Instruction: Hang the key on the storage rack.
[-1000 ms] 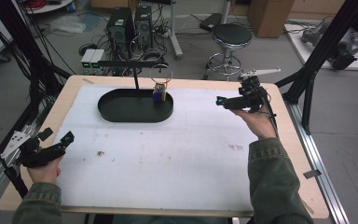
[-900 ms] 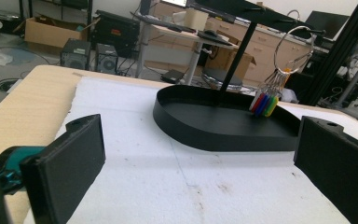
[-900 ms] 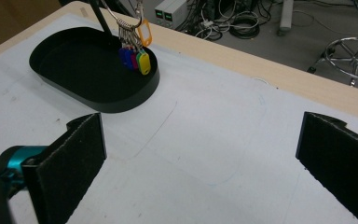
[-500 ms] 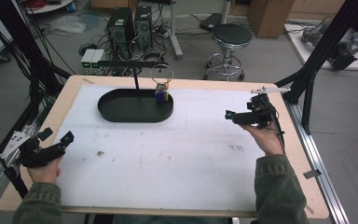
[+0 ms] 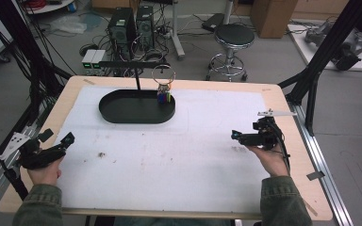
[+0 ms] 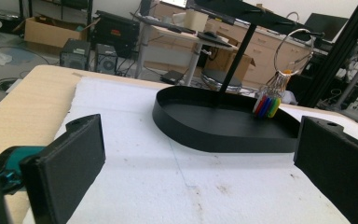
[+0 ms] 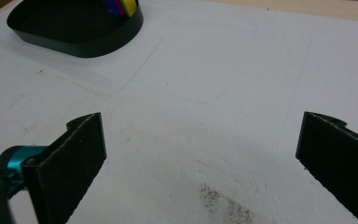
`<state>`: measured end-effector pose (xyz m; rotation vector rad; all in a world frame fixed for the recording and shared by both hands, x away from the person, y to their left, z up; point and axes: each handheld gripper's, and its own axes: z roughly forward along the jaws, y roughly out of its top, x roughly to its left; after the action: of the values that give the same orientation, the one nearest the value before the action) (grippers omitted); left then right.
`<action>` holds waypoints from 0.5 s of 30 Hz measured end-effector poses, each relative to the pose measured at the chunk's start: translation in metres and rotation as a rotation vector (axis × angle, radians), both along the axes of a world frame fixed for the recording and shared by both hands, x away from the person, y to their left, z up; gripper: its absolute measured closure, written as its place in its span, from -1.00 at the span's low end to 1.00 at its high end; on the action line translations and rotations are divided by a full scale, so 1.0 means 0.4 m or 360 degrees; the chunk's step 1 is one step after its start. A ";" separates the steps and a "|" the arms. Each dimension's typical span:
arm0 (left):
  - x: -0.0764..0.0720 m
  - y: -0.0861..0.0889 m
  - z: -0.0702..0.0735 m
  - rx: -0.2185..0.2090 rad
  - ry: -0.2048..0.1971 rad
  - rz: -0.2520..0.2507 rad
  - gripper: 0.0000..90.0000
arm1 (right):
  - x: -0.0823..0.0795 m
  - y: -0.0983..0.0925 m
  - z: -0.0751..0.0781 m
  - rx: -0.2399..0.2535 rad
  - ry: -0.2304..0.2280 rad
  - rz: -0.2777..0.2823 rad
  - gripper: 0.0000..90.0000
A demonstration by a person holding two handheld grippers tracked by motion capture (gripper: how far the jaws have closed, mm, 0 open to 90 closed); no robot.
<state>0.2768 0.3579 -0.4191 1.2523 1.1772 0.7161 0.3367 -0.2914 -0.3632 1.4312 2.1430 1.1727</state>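
I see both jaws apart: key bunch (image 5: 164, 96) in tray (image 5: 122, 113) upper centre, nearer my left gripper (image 5: 52, 149) than right gripper (image 5: 242, 137).

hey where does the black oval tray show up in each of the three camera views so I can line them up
High view: black oval tray sits upper left of centre, on the white mat.
Left gripper view: it lies centre right, between the open tongs.
Right gripper view: only its near end shows, top left corner.
Shared landmark: the coloured tags hanging at the tray's edge.
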 end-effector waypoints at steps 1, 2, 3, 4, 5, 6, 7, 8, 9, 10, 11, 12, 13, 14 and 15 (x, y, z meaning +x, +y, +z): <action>0.000 0.000 0.000 0.0001 0.0000 -0.0001 -0.95 | 0.000 0.000 0.000 0.0000 0.0000 0.0000 -0.99; 0.000 0.000 0.000 0.0001 -0.0001 0.0000 -0.95 | -0.005 0.001 -0.004 -0.0002 -0.0009 -0.0007 -0.99; 0.000 0.000 0.000 0.0005 0.0003 -0.0002 -0.95 | -0.010 0.002 -0.010 0.0007 -0.0018 -0.0014 -0.99; 0.000 0.000 0.000 0.0006 0.0003 -0.0003 -0.95 | -0.018 0.002 -0.017 0.0019 -0.0023 -0.0028 -0.99; 0.000 0.000 0.000 0.0006 0.0003 -0.0005 -0.95 | -0.024 0.002 -0.023 0.0018 -0.0042 -0.0044 -0.99; 0.000 0.000 0.000 0.0005 0.0004 -0.0006 -0.95 | -0.029 0.003 -0.026 0.0018 -0.0047 -0.0057 -0.99; 0.000 0.000 0.000 0.0006 0.0005 -0.0006 -0.95 | -0.036 0.003 -0.033 0.0016 -0.0074 -0.0085 -0.99; 0.000 -0.001 0.000 0.0005 0.0003 -0.0007 -0.95 | -0.040 0.003 -0.037 0.0020 -0.0086 -0.0105 -0.99; 0.000 -0.001 0.000 0.0006 0.0003 -0.0008 -0.95 | -0.045 0.002 -0.043 0.0029 -0.0096 -0.0121 -0.99; 0.000 -0.001 0.000 0.0006 0.0005 -0.0008 -0.95 | -0.051 0.002 -0.050 0.0030 -0.0108 -0.0149 -0.99; 0.000 -0.001 0.000 0.0005 0.0006 -0.0009 -0.95 | -0.055 0.003 -0.055 0.0025 -0.0135 -0.0170 -0.99; 0.000 -0.001 -0.001 -0.0001 0.0008 -0.0015 -0.95 | -0.058 0.002 -0.058 0.0028 -0.0154 -0.0185 -0.99; 0.000 -0.001 -0.001 -0.0007 0.0010 -0.0019 -0.95 | -0.063 0.001 -0.063 0.0048 -0.0181 -0.0203 -0.99; 0.000 -0.001 -0.001 -0.0010 0.0012 -0.0022 -0.95 | -0.066 0.001 -0.066 0.0066 -0.0197 -0.0220 -0.99; -0.001 -0.002 -0.001 -0.0007 0.0012 -0.0023 -0.95 | -0.071 0.000 -0.070 0.0075 -0.0230 -0.0241 -0.99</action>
<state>0.2766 0.3571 -0.4196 1.2595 1.1741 0.6987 0.3084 -0.2916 -0.3912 1.4531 1.8876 1.2371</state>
